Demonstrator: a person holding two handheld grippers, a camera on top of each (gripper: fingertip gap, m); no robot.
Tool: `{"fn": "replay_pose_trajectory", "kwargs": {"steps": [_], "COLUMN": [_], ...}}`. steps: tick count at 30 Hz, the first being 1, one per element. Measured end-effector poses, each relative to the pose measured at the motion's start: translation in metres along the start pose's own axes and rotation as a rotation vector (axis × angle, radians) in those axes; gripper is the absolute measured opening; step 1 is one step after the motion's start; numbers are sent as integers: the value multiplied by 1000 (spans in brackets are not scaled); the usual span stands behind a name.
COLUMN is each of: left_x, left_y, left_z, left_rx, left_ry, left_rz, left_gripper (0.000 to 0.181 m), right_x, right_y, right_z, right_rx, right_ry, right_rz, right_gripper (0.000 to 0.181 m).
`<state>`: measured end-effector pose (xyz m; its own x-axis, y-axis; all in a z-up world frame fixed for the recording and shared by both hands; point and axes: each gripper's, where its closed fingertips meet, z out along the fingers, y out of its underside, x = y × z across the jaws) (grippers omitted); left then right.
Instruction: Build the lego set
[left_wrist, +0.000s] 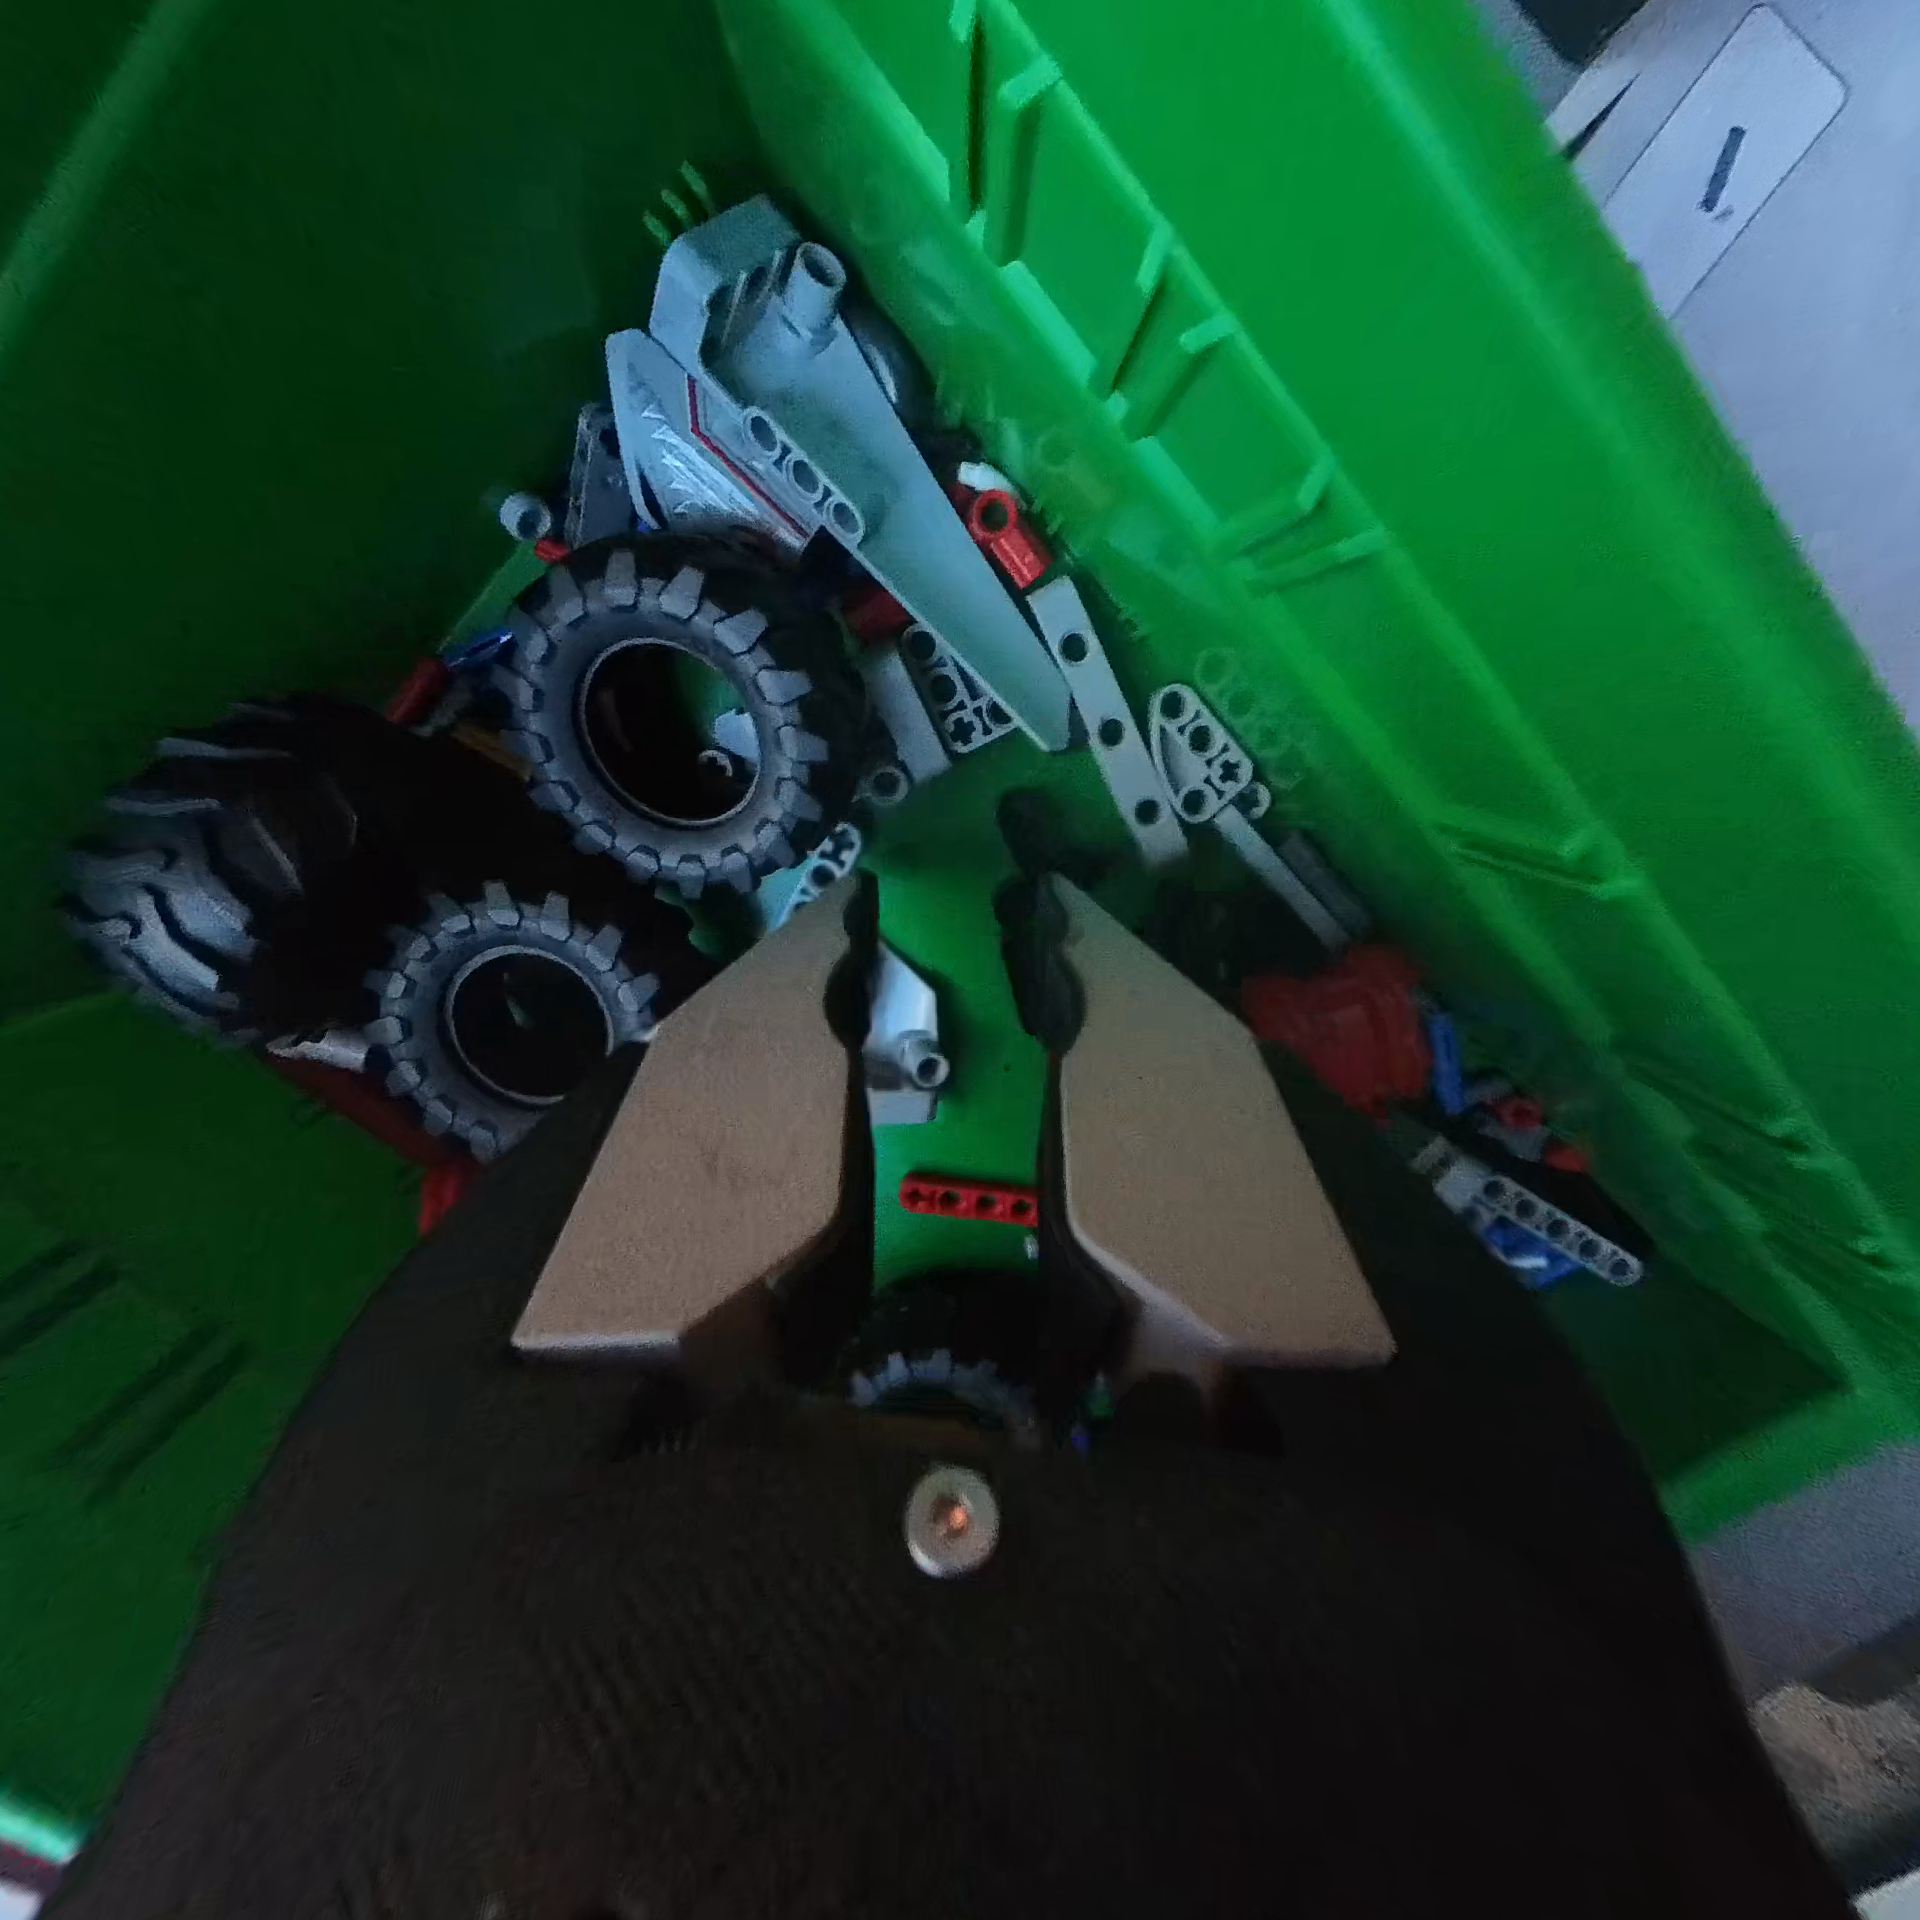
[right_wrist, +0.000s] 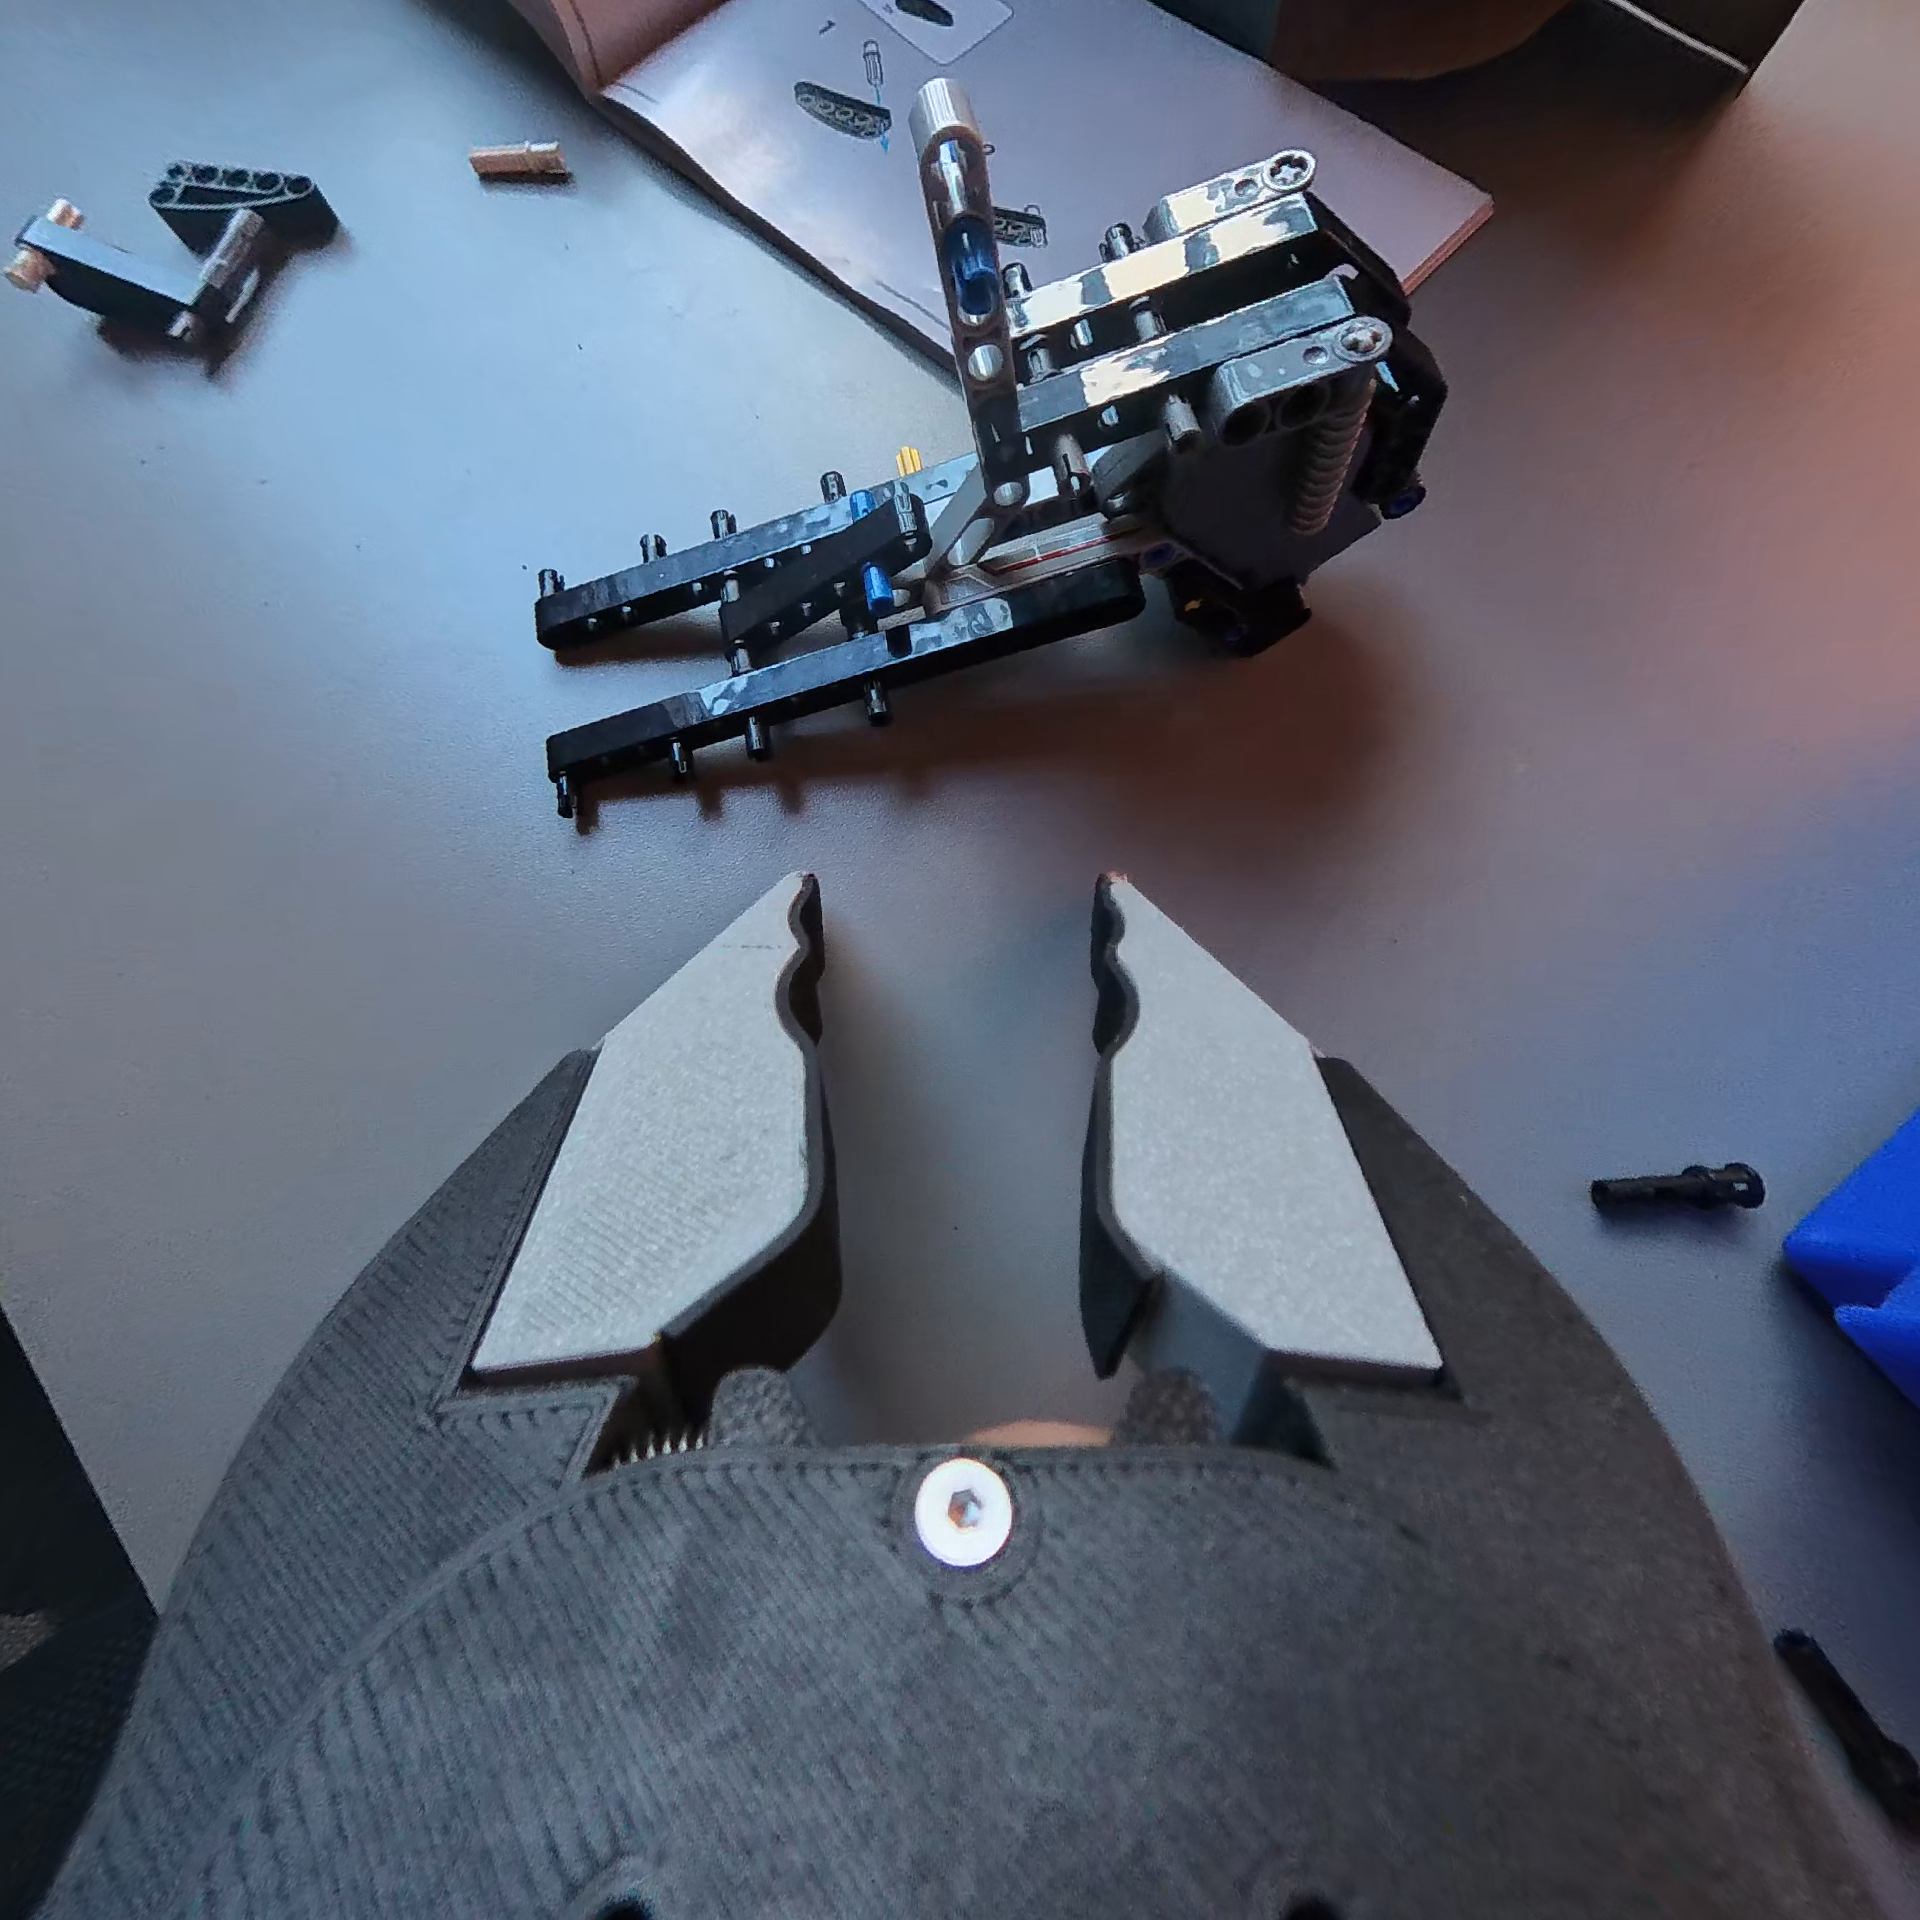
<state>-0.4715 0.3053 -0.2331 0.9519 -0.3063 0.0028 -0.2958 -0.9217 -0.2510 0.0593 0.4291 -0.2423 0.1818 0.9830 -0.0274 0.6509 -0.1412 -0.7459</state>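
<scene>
Reaching down into a green plastic bin (left_wrist: 312, 343), the left gripper (left_wrist: 940, 904) has its two fingers parted with nothing between them. Its tips hover over the bin's green floor, just above a small grey piece (left_wrist: 904, 1039) and a short red beam (left_wrist: 966, 1200) with a row of holes. Farther in, three black tyres lie together: one large tyre (left_wrist: 681, 717) flat with its hollow centre showing, a second (left_wrist: 514, 1013) beside it, and a third (left_wrist: 197, 883) on its side at the left. Beyond them, long grey panels (left_wrist: 831, 416) and pale grey beams (left_wrist: 1101, 707) are heaped against the bin's ribbed wall, with a red connector (left_wrist: 1003, 525) among them. More red, blue and grey bits (left_wrist: 1455, 1122) are piled along the right wall.

The right gripper (right_wrist: 956, 914) is also spread wide and empty, poised above a grey table (right_wrist: 312, 623). Ahead of it, well apart from the tips, rests the partly built lego model (right_wrist: 1091, 468), made of black and grey beams studded with pins. Behind the model lies an open instruction booklet (right_wrist: 1195, 125). Loose black beams (right_wrist: 166, 249) sit at the far left, a tan pin (right_wrist: 520, 159) near them, a black pin (right_wrist: 1678, 1188) at the right, next to a blue object (right_wrist: 1860, 1278) at the edge.
</scene>
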Motion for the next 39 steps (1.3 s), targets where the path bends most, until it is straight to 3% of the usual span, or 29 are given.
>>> {"fn": "replay_pose_trajectory", "kwargs": {"steps": [1,3,6,10,18,28,33,34,39], "left_x": [-4,-9,-1,-4,5,11,5,4,-1], "left_y": [3,8,0,3,-1,-9,3,-3,-7], "left_z": [-1,-3,-10,-3,-4,-9,6,5,-17], "left_rx": [-16,-33,26,-14,-8,7,-79,-40,7], "left_ry": [-18,-36,48,8,1,5,-44,-40,-55], "left_rz": [1,3,-36,-36,-18,-62,-42,-47,-49], "left_gripper": [28,28,27,25,0,17,14,5,5], "right_x": [0,0,-1,-1,-2,-5,-5,-5,-5], "right_y": [0,0,1,1,-1,-4,-4,-4,-5], "right_z": [0,0,1,1,-1,-4,-4,-4,-5], "right_rx": [-1,-3,-6,-5,8,39,38,37,42], "right_ry": [-2,-5,-10,-5,-2,-5,-4,-4,-2], "right_rz": [1,3,5,0,-17,-42,-43,-42,-46], "right_gripper": [49,49,49,48,48,48,48,48,47]}}
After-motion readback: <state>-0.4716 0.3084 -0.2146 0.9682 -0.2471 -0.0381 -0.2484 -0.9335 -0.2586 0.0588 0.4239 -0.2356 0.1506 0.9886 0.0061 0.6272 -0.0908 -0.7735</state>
